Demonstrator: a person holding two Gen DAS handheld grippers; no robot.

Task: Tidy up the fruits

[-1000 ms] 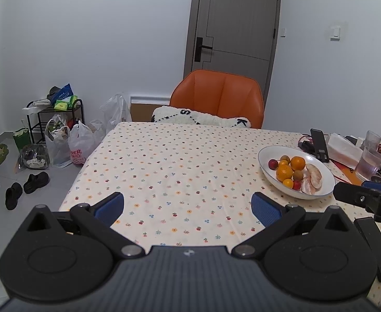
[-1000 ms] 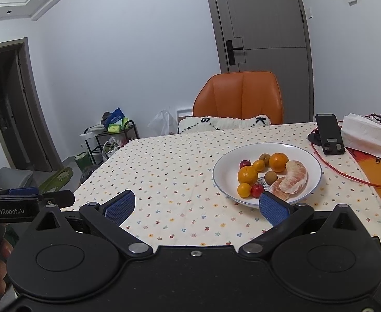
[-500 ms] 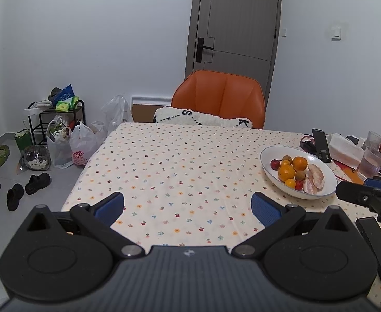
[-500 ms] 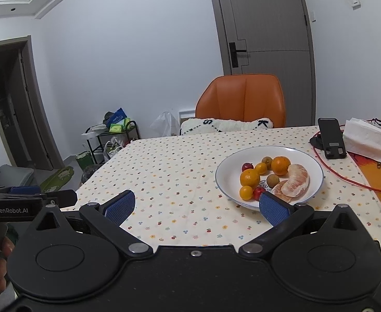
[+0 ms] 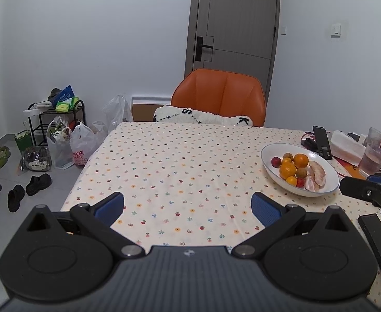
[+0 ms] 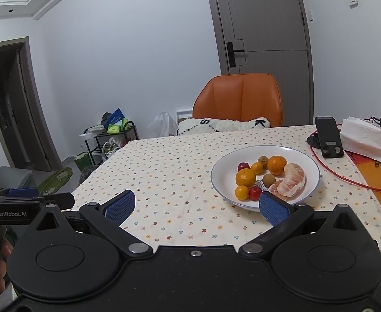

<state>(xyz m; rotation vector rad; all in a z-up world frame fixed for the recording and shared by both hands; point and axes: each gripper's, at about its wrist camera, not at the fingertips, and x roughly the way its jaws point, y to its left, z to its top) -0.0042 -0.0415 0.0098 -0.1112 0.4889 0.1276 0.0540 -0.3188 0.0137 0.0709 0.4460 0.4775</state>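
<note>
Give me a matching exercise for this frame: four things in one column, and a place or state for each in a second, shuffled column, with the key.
Things
1. peeled citrus segments
2. black phone
3. orange chair
4. left gripper

Places or states
A. at the far side of the table
B. propped upright on a stand beside the plate
C. open, holding nothing
D. lying on the white plate

Pairs: 1-D, 2-B, 3-A, 4-C

table (image 5: 180, 171): flowered cloth | on it: white plate (image 6: 221, 179), phone (image 6: 329, 136), tissue pack (image 6: 362, 135), glass (image 5: 372, 156)
</note>
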